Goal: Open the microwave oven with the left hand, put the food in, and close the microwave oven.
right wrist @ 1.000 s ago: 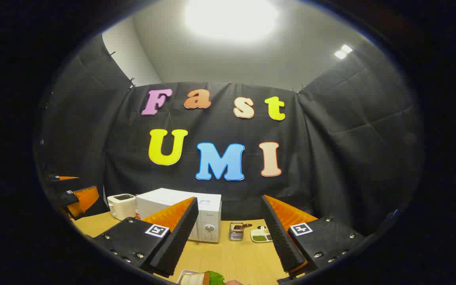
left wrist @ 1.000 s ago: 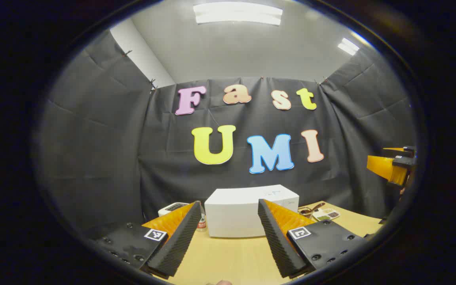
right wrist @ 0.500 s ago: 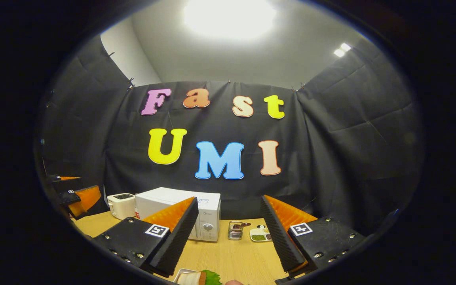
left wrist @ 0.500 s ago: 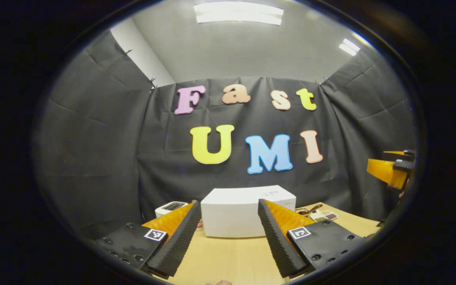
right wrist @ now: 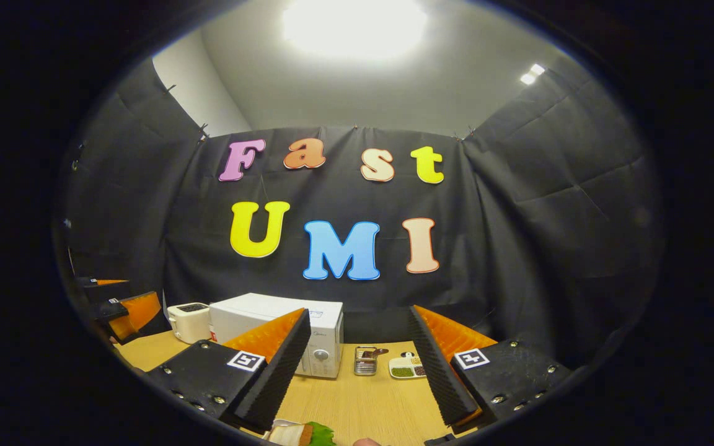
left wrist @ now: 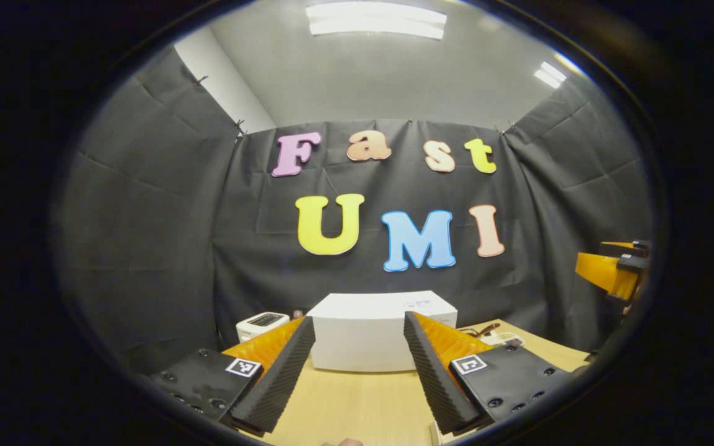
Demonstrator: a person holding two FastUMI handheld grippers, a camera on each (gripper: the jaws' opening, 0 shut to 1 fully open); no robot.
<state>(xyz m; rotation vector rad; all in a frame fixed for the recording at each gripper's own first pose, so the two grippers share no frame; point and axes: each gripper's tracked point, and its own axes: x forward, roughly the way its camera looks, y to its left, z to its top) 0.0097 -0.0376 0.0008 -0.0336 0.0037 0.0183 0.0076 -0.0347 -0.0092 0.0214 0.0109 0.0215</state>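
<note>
Straight ahead of the left gripper [left wrist: 357, 347], between its two spread fingers in the left gripper view, stands the microwave oven [left wrist: 369, 331]: a white box seen from its plain side, resting on the wooden table [left wrist: 357, 402] against the black cloth wall. Its door appears shut. Beyond the gripper's left finger sits a white toaster [left wrist: 261, 323], just beside the oven. Past the right finger lie a few small items on the table, too small to tell apart from this side. The left gripper's jaws stand wide apart, holding nothing and touching nothing; the oven is well ahead of the fingertips.

From the right gripper view, the microwave oven [right wrist: 270, 322] lies ahead and to the left of the right gripper [right wrist: 360, 347], partly behind its left finger; its front control panel with a round knob [right wrist: 321, 355] faces this way. To the right of the oven, between the fingers, stand a small metal holder [right wrist: 365, 361] and a white divided dish [right wrist: 408, 367]. The food [right wrist: 298, 435], a sandwich with a green leaf on a plate, sits below and close to the right gripper, at the lower edge of the view. The right gripper's jaws are also spread wide, gripping nothing.
</note>
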